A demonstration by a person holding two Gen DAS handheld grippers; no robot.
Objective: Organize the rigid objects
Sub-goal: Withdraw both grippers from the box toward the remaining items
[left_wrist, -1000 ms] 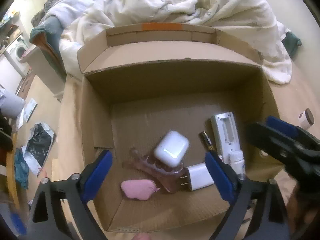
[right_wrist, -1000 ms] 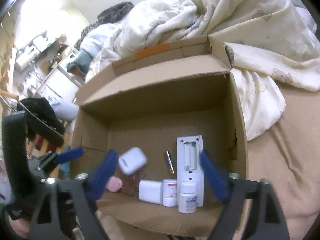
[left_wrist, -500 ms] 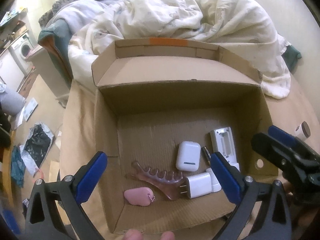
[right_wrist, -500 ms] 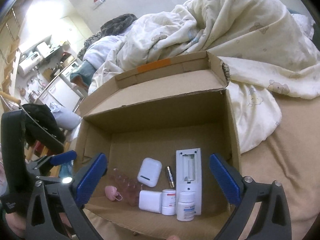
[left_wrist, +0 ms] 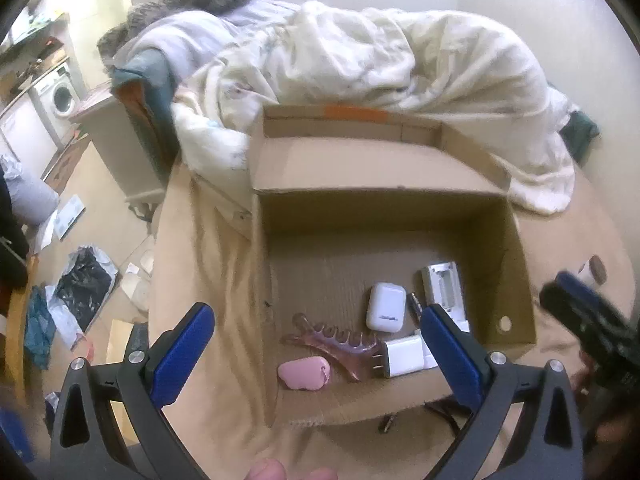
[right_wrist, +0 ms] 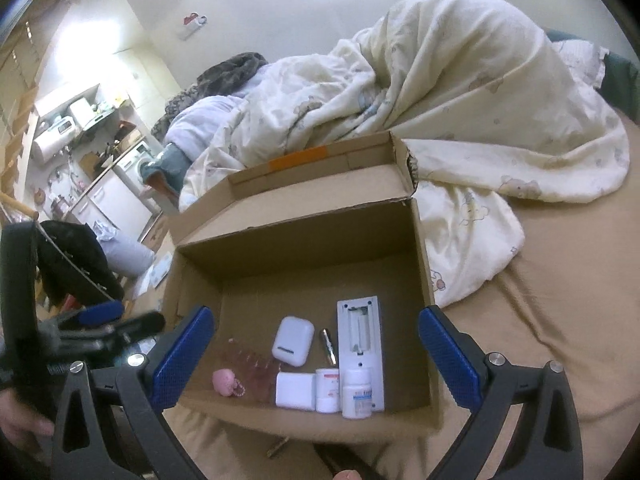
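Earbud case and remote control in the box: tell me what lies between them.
A small battery lies on the box floor between the white earbud case and the open-backed remote control, apart from both. The right wrist view shows it best.

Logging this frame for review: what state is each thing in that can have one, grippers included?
Cardboard box: flaps open, upright.
Earbud case: lid closed, lying flat.
Remote: face down, battery cover off, bay empty.
Pill bottle: capped, upright.
Left gripper: jaws open, holding nothing.
Right gripper: jaws open, holding nothing.
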